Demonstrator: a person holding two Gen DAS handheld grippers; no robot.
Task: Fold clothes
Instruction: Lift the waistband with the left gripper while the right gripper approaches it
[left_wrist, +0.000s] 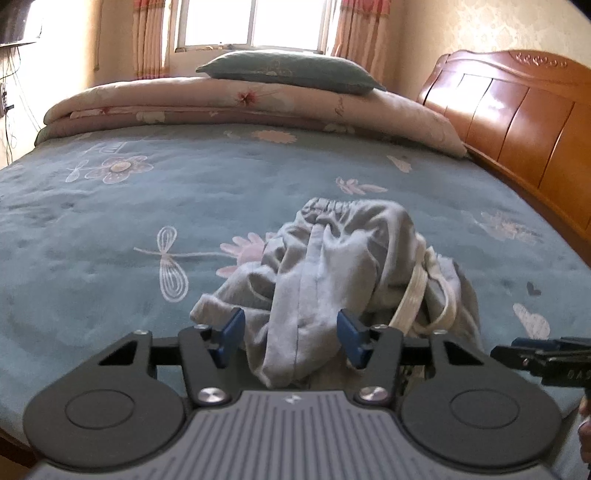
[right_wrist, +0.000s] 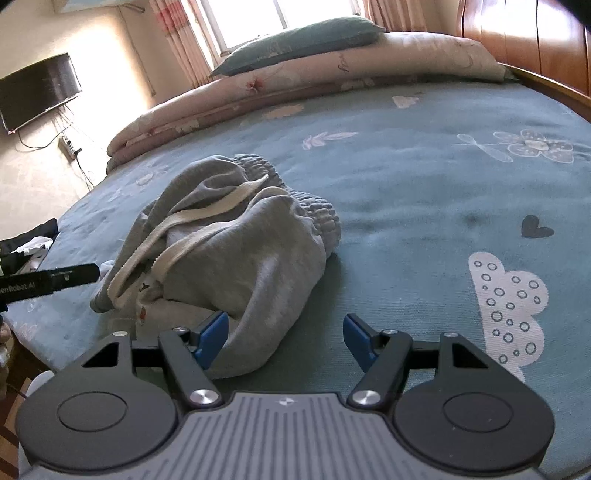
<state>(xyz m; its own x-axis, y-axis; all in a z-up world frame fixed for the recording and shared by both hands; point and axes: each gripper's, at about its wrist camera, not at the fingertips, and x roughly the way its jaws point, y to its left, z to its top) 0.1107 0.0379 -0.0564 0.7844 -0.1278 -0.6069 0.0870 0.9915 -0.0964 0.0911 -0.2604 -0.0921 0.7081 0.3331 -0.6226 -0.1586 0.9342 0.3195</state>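
- On the near part of the bed (left_wrist: 110, 229), toward its edge: one crumpled grey garment (left_wrist: 332, 258), gathered elastic waistband at the far side, pale cream drawstring (left_wrist: 410, 295) looped over its right flank in the left wrist view
- Garment, right wrist view (right_wrist: 236, 243): same heap, drawstring (right_wrist: 207, 218) running across the top; a small red-and-dark mark shows on the pale inner cloth near the front, too small to read
- Left gripper (left_wrist: 291, 334): blue fingers (left_wrist: 231, 332) standing apart, a fold of the grey cloth lying between them; whether the pads press on it I cannot tell
- Right gripper (right_wrist: 284, 341): blue fingers (right_wrist: 212, 339) fairly wide, left finger against the edge of the garment, right finger over bare bed cover, nothing clamped
- Writing: white lettering on the side of the left gripper seen from the right wrist view (right_wrist: 48, 282), reading in part "enRobot.AI"; lettering on the right gripper body seen from the left wrist view (left_wrist: 546, 362) is not legible
- Bed cover: blue-green, printed with pale flowers, dragonflies, a dotted white cloud and a dark heart
- Folded floral quilt (left_wrist: 240, 107) along the far side, teal pillow (left_wrist: 291, 72) on top of it
- Wooden headboard (left_wrist: 517, 122) at right
- Dark wall screen (right_wrist: 37, 88), cables and a power strip below it
- Window with pink curtains (left_wrist: 147, 33) behind the pillow
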